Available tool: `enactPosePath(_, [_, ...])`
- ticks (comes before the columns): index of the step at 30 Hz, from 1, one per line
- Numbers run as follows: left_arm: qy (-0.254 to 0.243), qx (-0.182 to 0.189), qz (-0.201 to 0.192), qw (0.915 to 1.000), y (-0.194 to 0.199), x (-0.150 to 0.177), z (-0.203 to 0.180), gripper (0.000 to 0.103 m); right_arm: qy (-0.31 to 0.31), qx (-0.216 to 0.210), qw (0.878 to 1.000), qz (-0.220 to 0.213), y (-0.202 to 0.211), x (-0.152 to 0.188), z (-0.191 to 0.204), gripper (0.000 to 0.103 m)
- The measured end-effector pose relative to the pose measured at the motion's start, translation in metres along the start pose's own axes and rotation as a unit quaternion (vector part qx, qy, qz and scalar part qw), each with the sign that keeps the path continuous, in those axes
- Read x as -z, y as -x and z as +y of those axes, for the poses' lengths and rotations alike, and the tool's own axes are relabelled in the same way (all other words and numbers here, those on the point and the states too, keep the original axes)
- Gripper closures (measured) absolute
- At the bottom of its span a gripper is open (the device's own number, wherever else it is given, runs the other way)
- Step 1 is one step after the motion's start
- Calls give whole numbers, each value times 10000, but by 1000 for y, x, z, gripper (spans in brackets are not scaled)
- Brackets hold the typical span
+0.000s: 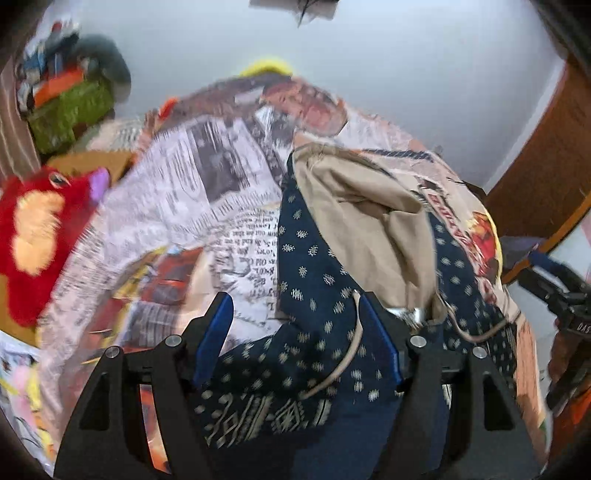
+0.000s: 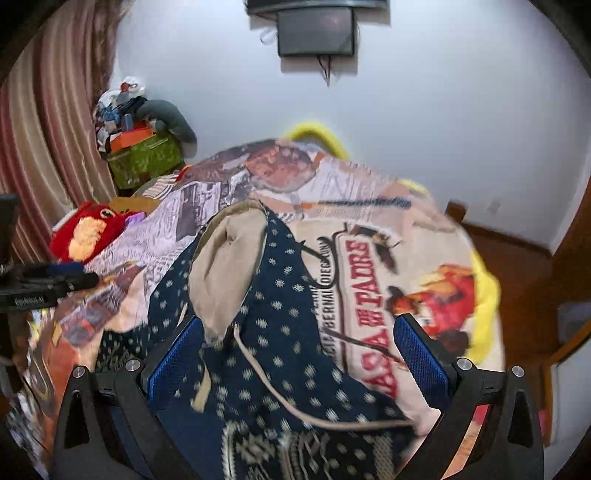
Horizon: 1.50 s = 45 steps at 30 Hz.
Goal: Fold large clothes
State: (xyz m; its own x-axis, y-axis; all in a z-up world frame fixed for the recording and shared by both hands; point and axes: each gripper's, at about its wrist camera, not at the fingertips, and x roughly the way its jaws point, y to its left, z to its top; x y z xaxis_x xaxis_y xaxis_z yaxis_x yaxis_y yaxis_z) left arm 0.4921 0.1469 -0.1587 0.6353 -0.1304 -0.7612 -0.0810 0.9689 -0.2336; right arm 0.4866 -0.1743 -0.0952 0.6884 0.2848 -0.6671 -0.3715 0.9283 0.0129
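Two hand-held grippers, left (image 1: 295,332) and right (image 2: 299,354), both spread, navy garment (image 2: 280,295) bunched loose between their fingers, left of the yellow-edged printed blanket (image 2: 373,288) panel. Pinch opposite hem corners first, then lift evenly.

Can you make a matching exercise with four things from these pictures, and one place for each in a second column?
Things:
1. red plush toy
2. dark screen
3. green patterned box
4. navy dotted garment with beige lining

Places:
A. on the white wall, at the top
B. between the blue gripper pads
C. at the left edge of the printed bedcover
D. beside the striped curtain

Pairs: 1-C, 2-A, 3-D, 4-B
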Motion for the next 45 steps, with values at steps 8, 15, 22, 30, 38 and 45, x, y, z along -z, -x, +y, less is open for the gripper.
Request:
enactPosePath(8, [617, 157, 562, 9964, -92, -16, 15, 34, -1124, -535, 9884, 876, -115, -12, -19, 7])
enactPosePath(15, [1037, 819, 456, 9902, -115, -28, 13, 60, -1421, -866, 9830, 776, -155, -21, -5, 39])
enactPosePath(22, [247, 820, 358, 9957, -89, -24, -21, 90, -1285, -1258, 9804, 801, -150, -18, 8, 83])
enactPosePath(30, [-580, 1131, 273, 9915, -6, 11, -45, 90, -906, -1649, 9788, 811, -84, 10, 13, 88])
enactPosePath(38, [-1042, 927, 1068, 9844, 15, 99, -49, 89, -622, -1701, 9774, 1089, -13, 72, 18, 88])
enactPosePath(45, [-1097, 311, 1328, 9846, 20, 141, -38, 70, -861, -1283, 9708, 1833, 5, 122, 12, 87])
